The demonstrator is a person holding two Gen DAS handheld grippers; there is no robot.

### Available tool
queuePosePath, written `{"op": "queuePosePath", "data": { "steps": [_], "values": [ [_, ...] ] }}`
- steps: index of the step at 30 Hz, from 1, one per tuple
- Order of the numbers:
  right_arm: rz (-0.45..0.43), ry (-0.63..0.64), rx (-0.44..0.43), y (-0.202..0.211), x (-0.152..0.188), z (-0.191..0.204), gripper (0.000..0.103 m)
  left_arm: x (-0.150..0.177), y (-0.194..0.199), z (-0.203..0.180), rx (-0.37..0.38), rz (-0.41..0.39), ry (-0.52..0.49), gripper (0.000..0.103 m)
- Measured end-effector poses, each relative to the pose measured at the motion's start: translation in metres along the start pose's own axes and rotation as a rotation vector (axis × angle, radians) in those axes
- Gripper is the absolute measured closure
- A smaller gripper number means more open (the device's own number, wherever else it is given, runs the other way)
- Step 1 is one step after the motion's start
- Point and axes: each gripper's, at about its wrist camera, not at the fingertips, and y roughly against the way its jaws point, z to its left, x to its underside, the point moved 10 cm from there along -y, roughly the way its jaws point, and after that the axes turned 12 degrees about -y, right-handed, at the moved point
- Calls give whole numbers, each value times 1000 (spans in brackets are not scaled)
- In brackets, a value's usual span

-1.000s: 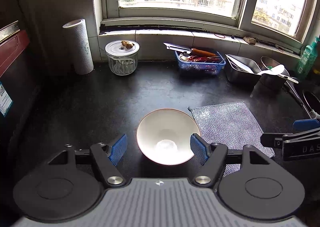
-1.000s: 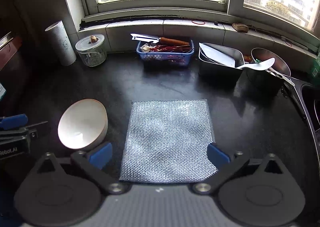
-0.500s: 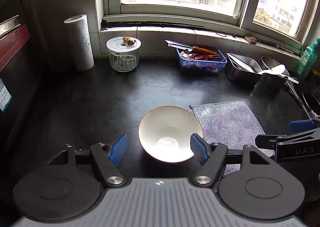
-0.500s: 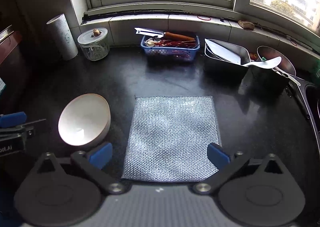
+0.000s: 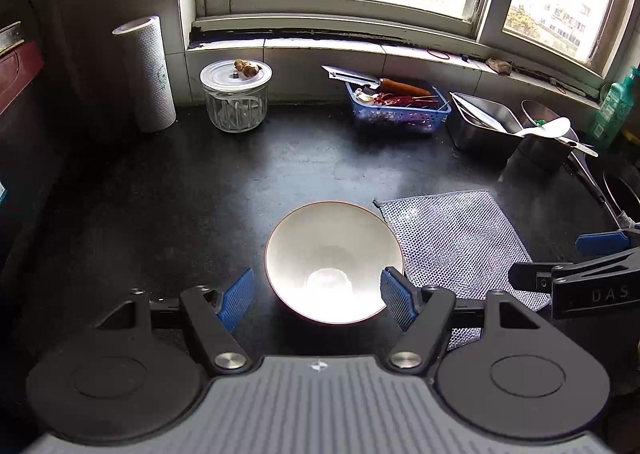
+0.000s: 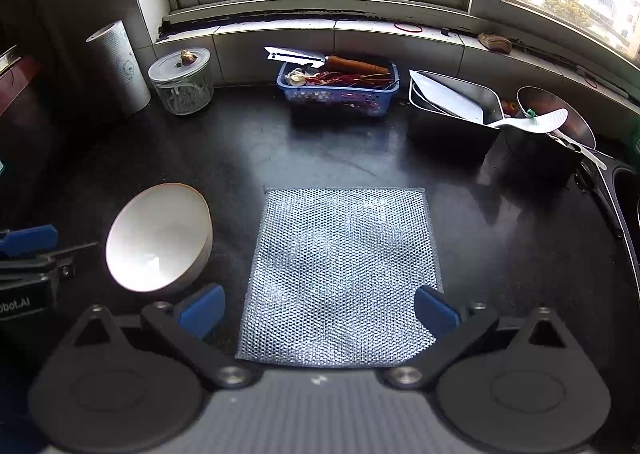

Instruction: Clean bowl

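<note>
A white bowl [image 5: 332, 254] with a thin reddish rim stands upright on the black counter [image 5: 200, 193]. My left gripper [image 5: 316, 298] is open, one blue pad on each side of the bowl's near half. The left pad stands clear of the bowl; whether the right pad [image 5: 394, 300] touches the rim I cannot tell. A silver mesh cloth [image 6: 340, 266] lies flat to the right of the bowl [image 6: 156, 238]. My right gripper [image 6: 318, 310] is open over the cloth's near edge, with nothing gripped. Each gripper shows at the edge of the other's view.
Along the back wall stand a paper towel roll [image 5: 146, 73], a lidded glass jar [image 5: 236, 97], a blue basket [image 5: 400, 105] with a knife across it, a steel tray [image 5: 484, 125] and a steel pot [image 6: 552, 133] holding a white ladle. A sink [image 6: 628, 205] opens at far right.
</note>
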Motion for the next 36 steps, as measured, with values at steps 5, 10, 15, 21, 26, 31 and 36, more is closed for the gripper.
{"op": "queuePosePath", "data": {
  "steps": [5, 10, 15, 21, 26, 31, 36],
  "values": [
    [15, 2, 6, -11, 1, -3, 2, 8, -15, 4, 11, 24, 21, 34],
    [33, 9, 9, -32, 3, -8, 2, 18, -33, 9, 30, 50, 68, 34],
    [49, 36, 5, -57, 7, -17, 13, 24, -49, 20, 18, 67, 113, 34],
    [87, 66, -28, -83, 13, -22, 32, 26, -69, 30, 24, 70, 166, 35],
    [109, 124, -45, -100, 16, -23, 44, 24, -83, 31, 47, 81, 196, 56],
    [93, 184, -56, -108, 13, -23, 45, 26, -95, 32, 75, 103, 223, 69],
    [84, 220, -69, -111, 9, -22, 46, 29, -98, 33, 99, 107, 253, 83]
  ]
}}
